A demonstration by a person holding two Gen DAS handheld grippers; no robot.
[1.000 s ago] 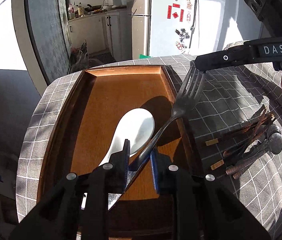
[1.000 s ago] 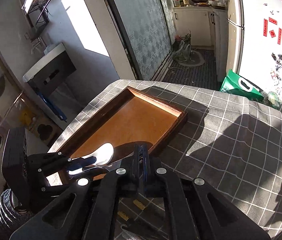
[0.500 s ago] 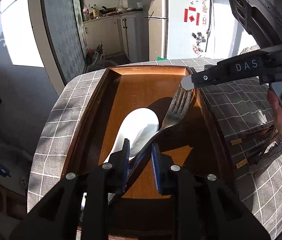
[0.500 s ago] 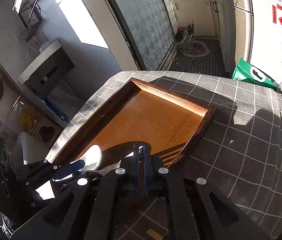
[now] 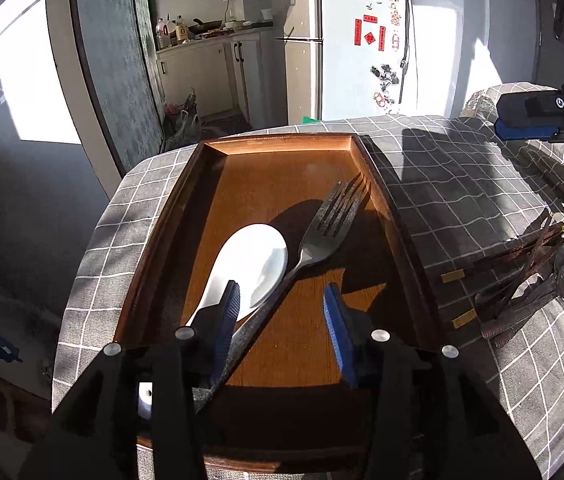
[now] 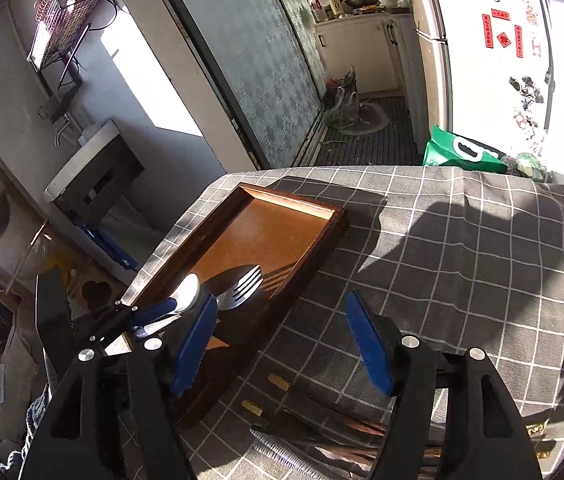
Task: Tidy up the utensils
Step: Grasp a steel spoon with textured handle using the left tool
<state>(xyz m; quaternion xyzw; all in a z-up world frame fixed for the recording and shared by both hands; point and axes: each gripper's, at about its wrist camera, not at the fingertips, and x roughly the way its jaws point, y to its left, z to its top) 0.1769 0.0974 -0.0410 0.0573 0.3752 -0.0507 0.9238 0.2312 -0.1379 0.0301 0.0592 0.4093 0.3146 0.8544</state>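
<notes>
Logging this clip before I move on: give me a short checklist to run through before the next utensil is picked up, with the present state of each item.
1. Fork lying in the wooden tray: ok, tines near the right wall.
2. Left gripper free of the fork: ok; jaws opening, handle passing by the left pad, not pinched.
3. White spoon in the tray: ok, beside the fork.
4. Right gripper empty: ok; jaws opening, only tablecloth between them.
5. Remaining utensils reachable: ok, piled on the cloth right of the tray.
6. Pile separable one at a time: cannot tell, the pieces overlap.
</notes>
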